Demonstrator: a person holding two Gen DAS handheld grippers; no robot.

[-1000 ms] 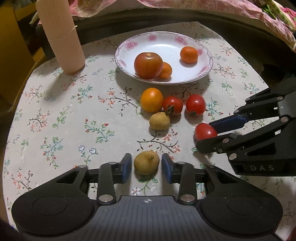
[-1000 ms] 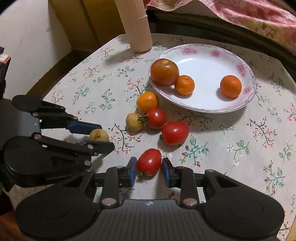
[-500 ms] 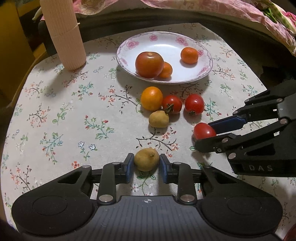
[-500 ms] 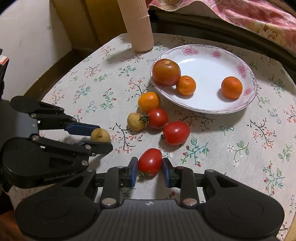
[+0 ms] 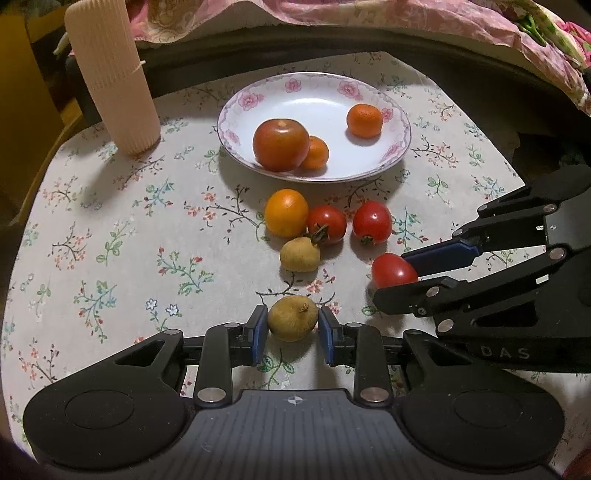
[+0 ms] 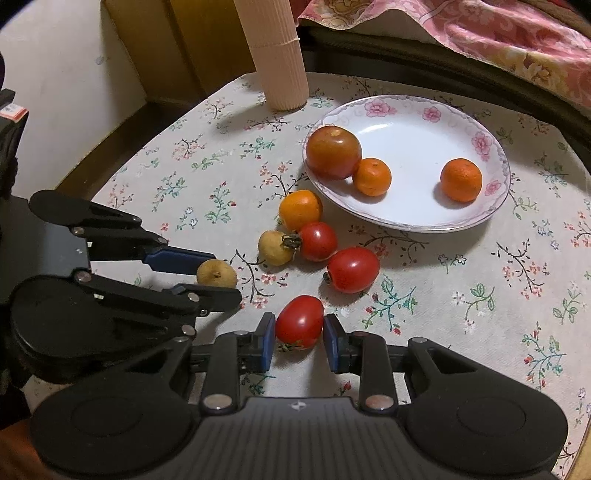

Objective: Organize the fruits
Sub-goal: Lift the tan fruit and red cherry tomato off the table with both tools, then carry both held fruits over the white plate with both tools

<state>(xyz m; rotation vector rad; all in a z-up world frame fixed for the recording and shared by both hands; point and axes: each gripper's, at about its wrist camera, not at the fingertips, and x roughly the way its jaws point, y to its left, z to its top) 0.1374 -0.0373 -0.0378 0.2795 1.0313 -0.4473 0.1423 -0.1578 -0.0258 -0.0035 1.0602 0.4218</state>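
Observation:
My left gripper (image 5: 292, 328) is shut on a small yellow-brown fruit (image 5: 292, 318), also seen in the right wrist view (image 6: 217, 274). My right gripper (image 6: 300, 332) is shut on a red tomato (image 6: 300, 322), which also shows in the left wrist view (image 5: 393, 271). A floral plate (image 5: 369, 92) at the back holds a large red-orange tomato (image 5: 280, 144) and two small oranges (image 5: 364, 120). On the cloth before the plate lie an orange (image 5: 286, 213), two red tomatoes (image 5: 371, 222) and another yellow-brown fruit (image 5: 299, 254).
A tall ribbed beige roll (image 5: 112, 74) stands at the back left of the round table, which has a floral cloth (image 5: 110, 236). Pink bedding (image 5: 406, 14) lies beyond the table's far edge. The table's left edge drops off to the floor (image 6: 66, 81).
Both grippers have closed tighter on their fruits. The left gripper's pads now press the yellow-brown fruit, and both views have shifted slightly forward.

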